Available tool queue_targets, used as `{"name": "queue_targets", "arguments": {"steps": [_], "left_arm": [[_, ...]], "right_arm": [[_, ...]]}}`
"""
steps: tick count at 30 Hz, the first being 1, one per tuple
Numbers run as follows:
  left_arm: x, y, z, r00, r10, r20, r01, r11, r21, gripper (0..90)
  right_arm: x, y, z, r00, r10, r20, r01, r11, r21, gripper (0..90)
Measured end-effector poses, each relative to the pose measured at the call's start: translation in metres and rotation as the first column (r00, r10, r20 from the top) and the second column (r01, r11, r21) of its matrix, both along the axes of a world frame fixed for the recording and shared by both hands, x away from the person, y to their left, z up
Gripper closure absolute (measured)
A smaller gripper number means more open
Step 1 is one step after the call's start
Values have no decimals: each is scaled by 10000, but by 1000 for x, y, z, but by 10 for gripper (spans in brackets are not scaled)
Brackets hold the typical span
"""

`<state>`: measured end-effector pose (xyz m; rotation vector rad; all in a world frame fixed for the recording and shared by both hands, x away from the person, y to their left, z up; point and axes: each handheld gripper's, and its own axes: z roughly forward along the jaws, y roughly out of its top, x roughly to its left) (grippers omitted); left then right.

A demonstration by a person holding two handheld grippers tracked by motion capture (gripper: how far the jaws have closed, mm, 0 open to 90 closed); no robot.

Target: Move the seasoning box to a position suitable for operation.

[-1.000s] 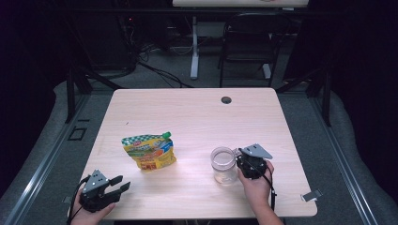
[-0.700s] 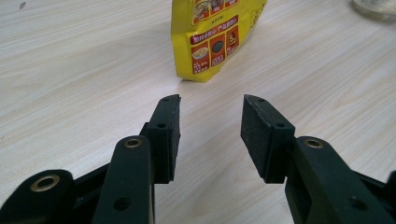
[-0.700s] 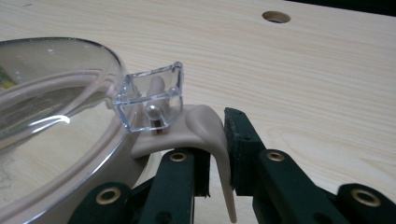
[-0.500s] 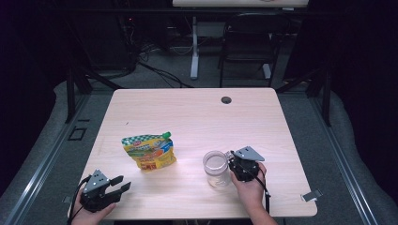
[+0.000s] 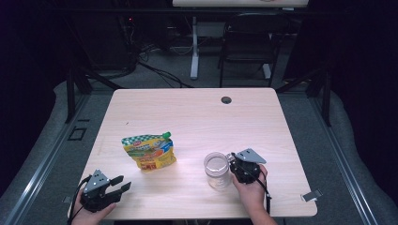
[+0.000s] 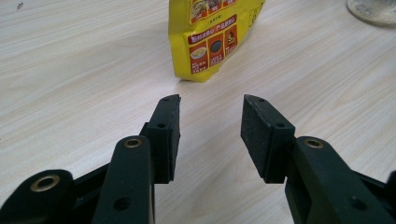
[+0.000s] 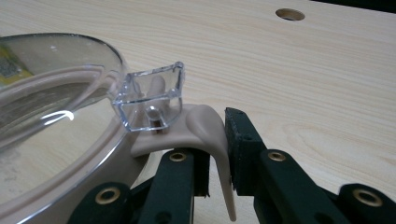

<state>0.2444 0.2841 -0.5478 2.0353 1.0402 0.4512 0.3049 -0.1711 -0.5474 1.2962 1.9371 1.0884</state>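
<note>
A clear round jar (image 5: 217, 171) stands on the wooden table (image 5: 211, 117) near its front right. My right gripper (image 5: 233, 167) is at the jar's right side, shut on the jar's beige handle (image 7: 205, 126), which runs down between the jaws. A clear plastic latch (image 7: 152, 95) sits on the jar rim (image 7: 56, 93) just above that handle. A yellow pouch (image 5: 149, 150) with a green cap lies flat left of the jar. At the front left my left gripper (image 5: 121, 183) is open with nothing between its jaws. It points at the yellow pouch (image 6: 210, 42) from a short way off.
A round cable hole (image 5: 226, 100) sits in the table near the far edge. Bare wood lies between the pouch and the jar. Beyond the table stand a chair (image 5: 248, 47) and desk legs on a dark floor with cables.
My right gripper and the jar have shifted slightly left and toward the front edge. The left gripper and the pouch have not moved.
</note>
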Motion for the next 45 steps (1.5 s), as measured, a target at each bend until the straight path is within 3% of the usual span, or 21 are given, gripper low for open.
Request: {"name": "queue_targets", "arguments": {"steps": [9,21,26,30,37,45], "left_arm": [[0,-10,3,9994,-319,128,320,9994,-97,575],[11,-27,3,9954,-954,78,955,9953,-133,574],[12,-31,2,9943,-1066,26,1067,9942,-117,572],[10,-33,4,9925,-1213,139,1214,9926,-38,568],[10,-40,6,9918,-1268,181,1270,9918,-118,567],[15,-54,6,9872,-1588,120,1590,9871,-197,568]], "right_arm": [[-7,-6,-2,9993,-47,-382,47,10000,4,803],[-15,-15,-6,9954,-172,-938,213,9989,426,774],[-17,-16,-6,9954,-111,-947,168,9981,596,743],[-19,-17,-5,9950,70,-997,-33,9993,376,720],[-24,-21,-4,9935,56,-1133,-7,9990,437,665],[-39,-24,8,9968,167,-785,-162,9998,69,636]]}}
